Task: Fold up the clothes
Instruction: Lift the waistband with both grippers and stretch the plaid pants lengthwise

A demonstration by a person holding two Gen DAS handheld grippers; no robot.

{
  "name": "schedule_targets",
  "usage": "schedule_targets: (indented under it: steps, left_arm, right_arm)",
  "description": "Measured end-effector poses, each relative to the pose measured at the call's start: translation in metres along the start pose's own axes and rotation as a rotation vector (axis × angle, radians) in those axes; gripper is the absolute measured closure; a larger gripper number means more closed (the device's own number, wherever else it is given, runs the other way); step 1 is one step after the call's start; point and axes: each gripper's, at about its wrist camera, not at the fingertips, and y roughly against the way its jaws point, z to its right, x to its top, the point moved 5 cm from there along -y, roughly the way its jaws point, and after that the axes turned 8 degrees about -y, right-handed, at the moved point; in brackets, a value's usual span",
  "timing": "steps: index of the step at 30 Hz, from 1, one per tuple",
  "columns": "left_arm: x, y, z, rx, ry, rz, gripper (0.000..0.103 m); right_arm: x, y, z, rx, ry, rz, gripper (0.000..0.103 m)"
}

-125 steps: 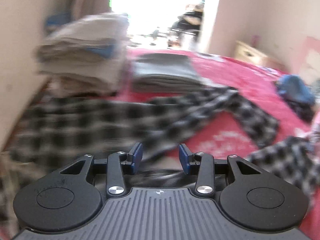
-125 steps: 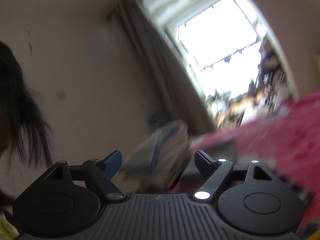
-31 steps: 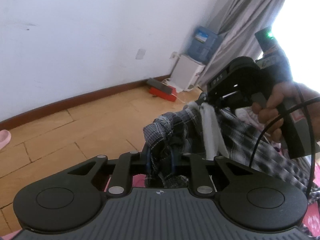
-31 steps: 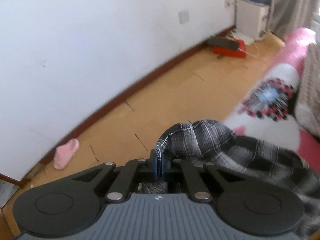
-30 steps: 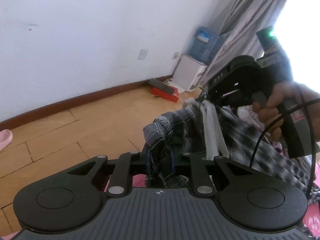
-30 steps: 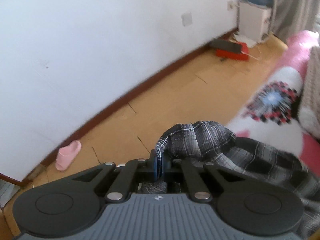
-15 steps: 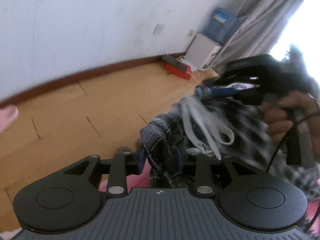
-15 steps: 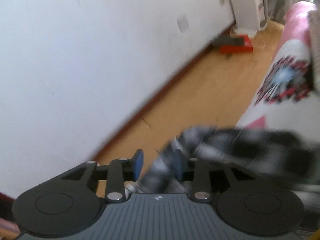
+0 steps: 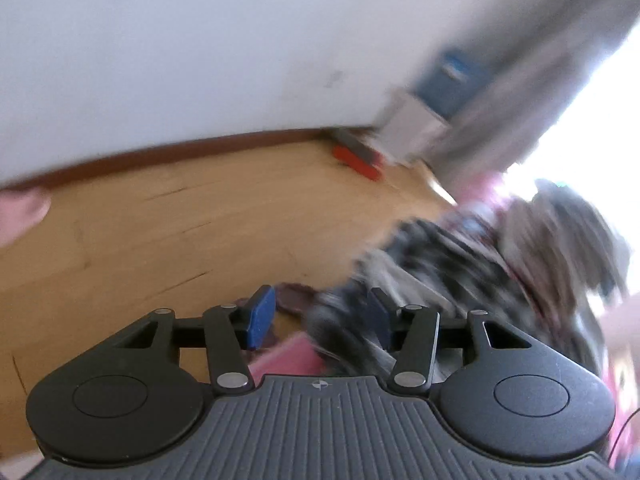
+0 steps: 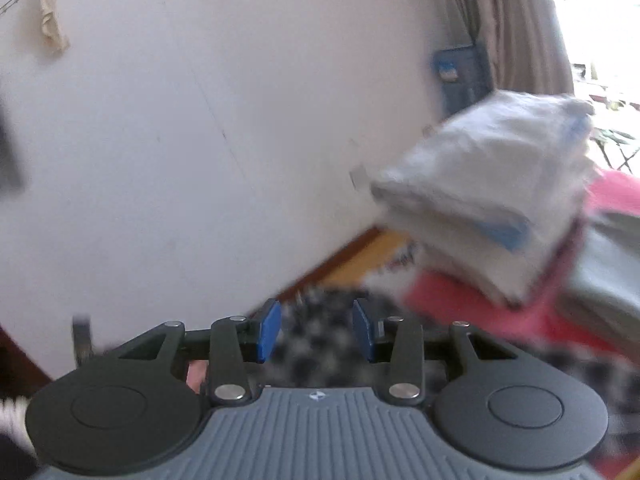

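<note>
The view from the left wrist is blurred. A black-and-white plaid shirt point(image 9: 440, 264) lies bunched over the pink bed edge, at the right. My left gripper point(image 9: 320, 312) has its jaws apart and opening; a fold of the shirt rests against the right pad point(image 9: 378, 316), while the left pad is bare. In the right wrist view my right gripper point(image 10: 316, 326) also has its jaws apart and opening. The blurred plaid shirt point(image 10: 316, 360) lies beneath the gap, and neither pad presses on it.
A stack of folded pale clothes point(image 10: 492, 184) sits on the red bedspread point(image 10: 452, 300), with a folded grey garment point(image 10: 608, 264) to its right. Beyond the bed are the wooden floor point(image 9: 160, 232), a red object point(image 9: 356, 158), a white box point(image 9: 412, 132) and a curtain point(image 9: 520, 92).
Both grippers were shut on the plaid shirt and have opened, letting it go. The right gripper has swung up and away, now facing the folded stack. The left one shifted slightly.
</note>
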Motion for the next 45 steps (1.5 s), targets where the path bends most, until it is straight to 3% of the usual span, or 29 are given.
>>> schedule_targets:
  steps: [3,5,7,9,11,13,16,20,21,22,25,27,29,30,32,34,38,41,45]
  left_arm:
    - [-0.011,0.002,0.034,-0.039,-0.159,-0.084,0.051]
    - [-0.021,0.003,0.042,0.011,-0.221,-0.127,0.050]
    - [-0.029,0.001,0.040,0.057,-0.216,-0.170,0.050]
    - [-0.032,-0.003,0.027,0.082,-0.134,-0.205,0.050]
    - [-0.032,-0.009,0.014,0.095,-0.040,-0.218,0.050]
    - [-0.031,-0.015,0.003,0.092,0.060,-0.210,0.049]
    - [-0.029,-0.022,-0.007,0.032,0.201,-0.172,0.049]
    - [-0.028,-0.031,-0.008,0.023,0.229,-0.156,0.049]
    - [-0.029,-0.033,-0.008,0.029,0.217,-0.159,0.049]
    - [-0.030,-0.034,-0.007,0.025,0.206,-0.163,0.049]
    - [-0.034,-0.037,-0.006,0.005,0.215,-0.173,0.051]
    - [-0.035,-0.040,-0.005,-0.003,0.202,-0.169,0.053]
    - [-0.037,-0.044,-0.007,-0.006,0.201,-0.169,0.067]
    - [-0.037,-0.045,-0.008,-0.012,0.211,-0.169,0.069]
    - [-0.038,-0.047,-0.009,-0.019,0.219,-0.166,0.085]
    - [-0.037,-0.046,-0.009,-0.036,0.229,-0.175,0.092]
    - [-0.028,-0.025,-0.015,-0.030,0.252,-0.161,0.097]
    - [-0.024,-0.008,-0.011,-0.002,0.179,-0.148,0.098]
    - [-0.028,-0.011,-0.010,0.068,0.087,-0.209,0.098]
  right_arm:
    - [-0.060,0.027,0.019,0.024,-0.099,-0.092,0.061]
    - [-0.106,0.031,0.027,0.072,-0.210,-0.186,0.060]
    - [-0.147,0.025,0.025,0.097,-0.233,-0.291,0.060]
    - [-0.182,0.017,0.009,0.112,-0.159,-0.394,0.062]
    - [-0.203,0.007,-0.011,0.055,-0.007,-0.421,0.062]
    - [-0.212,-0.003,-0.025,-0.022,0.175,-0.370,0.062]
    - [-0.237,-0.015,-0.046,-0.048,0.413,-0.325,0.063]
    - [-0.264,-0.040,-0.063,-0.090,0.613,-0.325,0.065]
    - [-0.267,-0.043,-0.061,-0.107,0.635,-0.327,0.071]
    - [-0.271,-0.044,-0.057,-0.125,0.655,-0.328,0.092]
    - [-0.276,-0.042,-0.051,-0.156,0.690,-0.312,0.101]
    - [-0.275,-0.040,-0.052,-0.161,0.693,-0.300,0.101]
    - [-0.272,-0.039,-0.051,-0.168,0.685,-0.292,0.101]
    - [-0.271,-0.039,-0.051,-0.168,0.680,-0.292,0.101]
    - [-0.267,-0.036,-0.052,-0.156,0.655,-0.294,0.101]
    - [-0.261,-0.029,-0.054,-0.105,0.612,-0.290,0.101]
    - [-0.249,-0.011,-0.059,-0.030,0.551,-0.275,0.101]
    - [-0.248,-0.014,-0.055,-0.021,0.520,-0.300,0.101]
    - [-0.250,-0.022,-0.051,-0.016,0.503,-0.336,0.101]
